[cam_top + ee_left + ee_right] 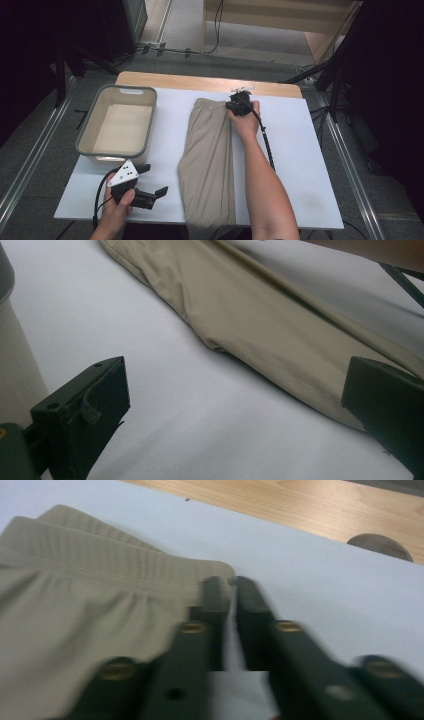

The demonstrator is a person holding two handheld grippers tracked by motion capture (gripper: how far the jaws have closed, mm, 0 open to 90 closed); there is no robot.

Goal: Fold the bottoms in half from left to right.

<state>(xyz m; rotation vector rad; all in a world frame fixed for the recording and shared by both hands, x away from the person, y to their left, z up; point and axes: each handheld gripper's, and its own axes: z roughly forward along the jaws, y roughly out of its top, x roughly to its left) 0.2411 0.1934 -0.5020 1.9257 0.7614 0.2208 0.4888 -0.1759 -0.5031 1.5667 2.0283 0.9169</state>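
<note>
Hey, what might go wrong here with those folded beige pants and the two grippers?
The right gripper sits at the waistband corner of the beige pants with its jaws almost together, so it may catch just a thin edge and slip off. The left gripper is open and apart from the cloth, so a one-sided pull could undo the fold. The pants' near end overhangs the table edge and could slide off.

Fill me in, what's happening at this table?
A person is working on folded beige trousers lying lengthwise on the white table. The right gripper is at the far waistband corner, its jaws nearly together around the fabric edge; whether they pinch it I can't tell. The left gripper rests near the front edge with jaws wide open, holding nothing. A grey bin stands at the left.
</note>
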